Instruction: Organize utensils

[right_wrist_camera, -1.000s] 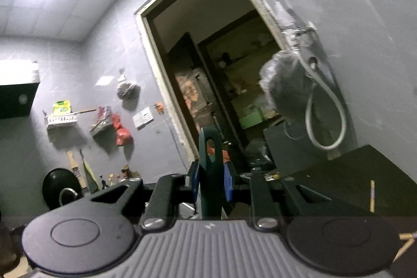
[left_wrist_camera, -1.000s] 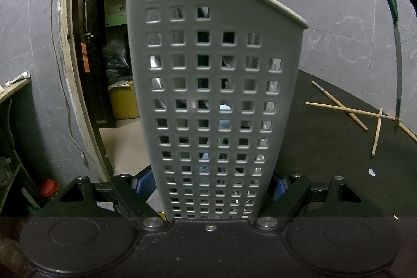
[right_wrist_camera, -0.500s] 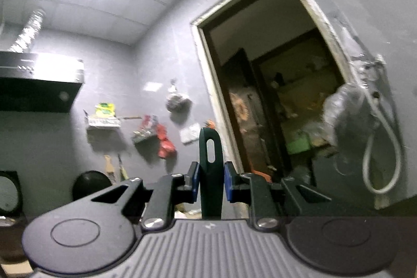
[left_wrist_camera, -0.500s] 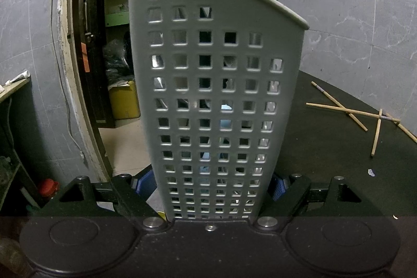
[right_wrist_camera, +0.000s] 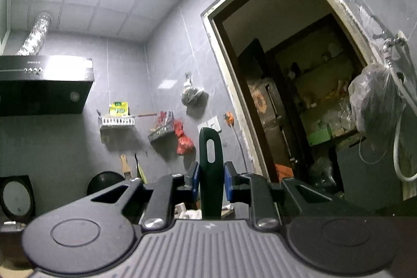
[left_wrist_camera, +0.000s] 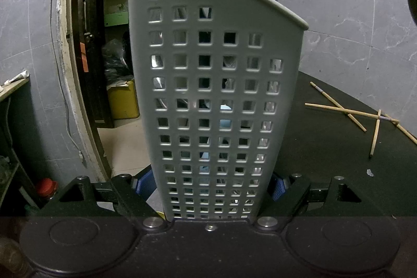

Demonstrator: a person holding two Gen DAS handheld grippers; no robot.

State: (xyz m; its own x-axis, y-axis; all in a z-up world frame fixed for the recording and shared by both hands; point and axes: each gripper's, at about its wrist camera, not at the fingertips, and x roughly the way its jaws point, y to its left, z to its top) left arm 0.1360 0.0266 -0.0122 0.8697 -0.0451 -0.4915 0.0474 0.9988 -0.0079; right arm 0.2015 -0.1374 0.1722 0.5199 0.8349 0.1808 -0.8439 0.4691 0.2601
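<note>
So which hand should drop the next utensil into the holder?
The right. The right gripper already clamps a dark green utensil handle, while the left gripper is busy gripping the grey perforated utensil holder.

The perforated utensil holder (left_wrist_camera: 216, 95) is hiding most of its contents — only handle tops are showing. The green utensil handle (right_wrist_camera: 210, 168) is running out of sight below, its working end unseen.
</note>
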